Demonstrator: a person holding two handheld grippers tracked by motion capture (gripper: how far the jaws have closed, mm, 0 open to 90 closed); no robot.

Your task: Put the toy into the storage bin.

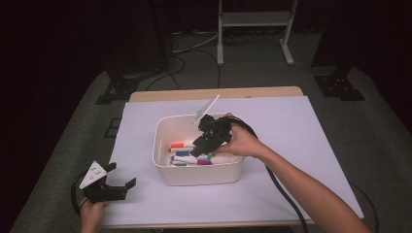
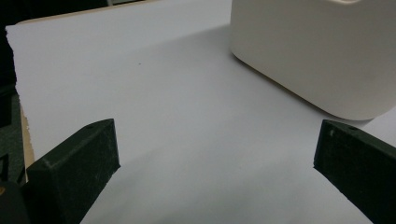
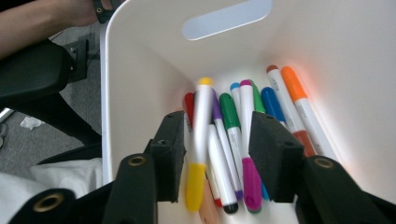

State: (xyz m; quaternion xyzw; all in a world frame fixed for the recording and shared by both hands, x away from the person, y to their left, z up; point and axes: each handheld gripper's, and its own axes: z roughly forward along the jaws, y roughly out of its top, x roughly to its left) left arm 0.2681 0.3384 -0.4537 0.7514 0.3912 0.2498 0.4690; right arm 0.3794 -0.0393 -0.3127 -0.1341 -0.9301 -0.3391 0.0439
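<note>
High view: the right tool [image 1: 210, 137] hangs over the bin [image 1: 163, 167], where markers [image 1: 187, 156] lie; the tabletop [image 1: 301, 141] holds none, so sorting looks nearly done. The left tool [image 1: 119, 182] rests wide, empty.

Right gripper view: jaws parted, the blurred yellow marker [image 3: 200, 144] loose between them, lengthwise along the bin [image 3: 140, 70].

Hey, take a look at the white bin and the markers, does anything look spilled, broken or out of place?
Nothing is spilled or damaged. The markers all lie inside the white bin. The one oddity is the blurred yellow marker between the open jaws of the right gripper, lying across the others, apparently just dropped.
</note>
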